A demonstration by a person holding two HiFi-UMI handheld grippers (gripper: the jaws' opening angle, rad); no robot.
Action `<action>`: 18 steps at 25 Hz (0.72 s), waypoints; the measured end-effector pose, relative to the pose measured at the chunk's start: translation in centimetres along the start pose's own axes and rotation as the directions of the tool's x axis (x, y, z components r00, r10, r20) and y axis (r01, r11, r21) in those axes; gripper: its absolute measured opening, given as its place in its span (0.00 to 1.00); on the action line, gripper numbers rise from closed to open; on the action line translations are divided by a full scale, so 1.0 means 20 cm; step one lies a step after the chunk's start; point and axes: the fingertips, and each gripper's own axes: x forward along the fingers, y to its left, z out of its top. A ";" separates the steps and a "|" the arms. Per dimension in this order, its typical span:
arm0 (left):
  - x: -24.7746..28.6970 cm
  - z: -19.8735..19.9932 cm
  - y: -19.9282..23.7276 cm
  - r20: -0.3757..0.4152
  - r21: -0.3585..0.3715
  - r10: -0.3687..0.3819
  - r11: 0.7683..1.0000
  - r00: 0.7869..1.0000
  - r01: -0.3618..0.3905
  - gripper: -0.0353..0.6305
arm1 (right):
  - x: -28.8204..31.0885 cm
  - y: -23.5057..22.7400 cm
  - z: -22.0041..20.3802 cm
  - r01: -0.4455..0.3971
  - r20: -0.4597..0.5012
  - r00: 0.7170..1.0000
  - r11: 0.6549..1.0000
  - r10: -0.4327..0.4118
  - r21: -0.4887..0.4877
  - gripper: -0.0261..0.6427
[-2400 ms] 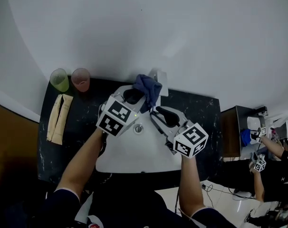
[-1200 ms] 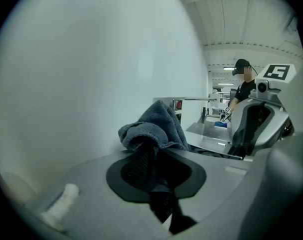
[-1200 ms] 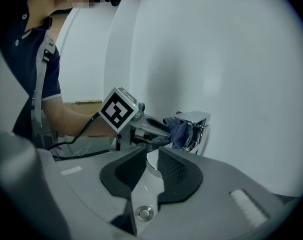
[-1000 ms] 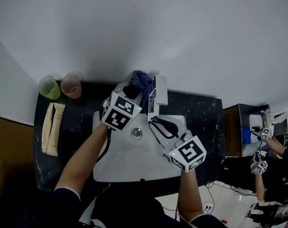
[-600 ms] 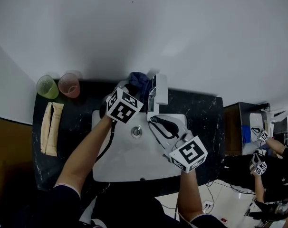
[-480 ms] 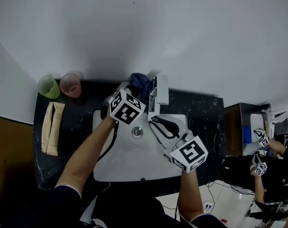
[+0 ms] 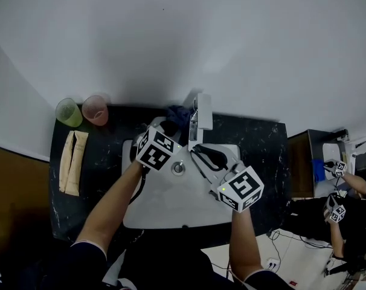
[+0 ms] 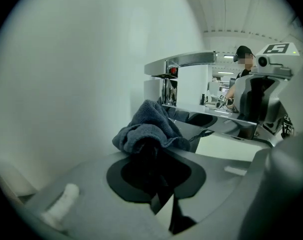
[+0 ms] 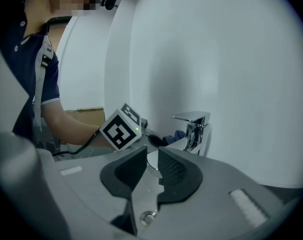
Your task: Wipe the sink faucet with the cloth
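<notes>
Left gripper (image 8: 152,151) pinches crumpled terry cloth (image 8: 147,125) (blue-grey) beside boxy chrome faucet (image 8: 184,60).

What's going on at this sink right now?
A person is working at a white sink with a gripper in each hand. The left gripper is shut on a dark blue cloth, holding it beside the chrome faucet, near its base. The right gripper hovers over the sink, jaws slightly apart with nothing between them.
</notes>
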 end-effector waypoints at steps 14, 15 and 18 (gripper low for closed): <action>-0.17 -0.02 -0.30 0.093 -0.023 -0.140 0.990 0.986 0.142 0.13 | -0.13 -0.09 -0.27 -0.012 -0.040 0.999 0.993 0.016 0.115 0.41; -0.18 -0.03 -0.33 0.094 -0.039 -0.157 0.986 0.983 0.162 0.13 | -0.11 -0.07 -0.29 -0.037 -0.049 0.998 0.994 0.042 0.107 0.44; -0.19 -0.05 -0.41 0.086 -0.048 -0.202 0.977 0.976 0.207 0.14 | -0.02 -0.05 -0.35 -0.080 -0.083 0.993 0.996 0.084 0.047 0.53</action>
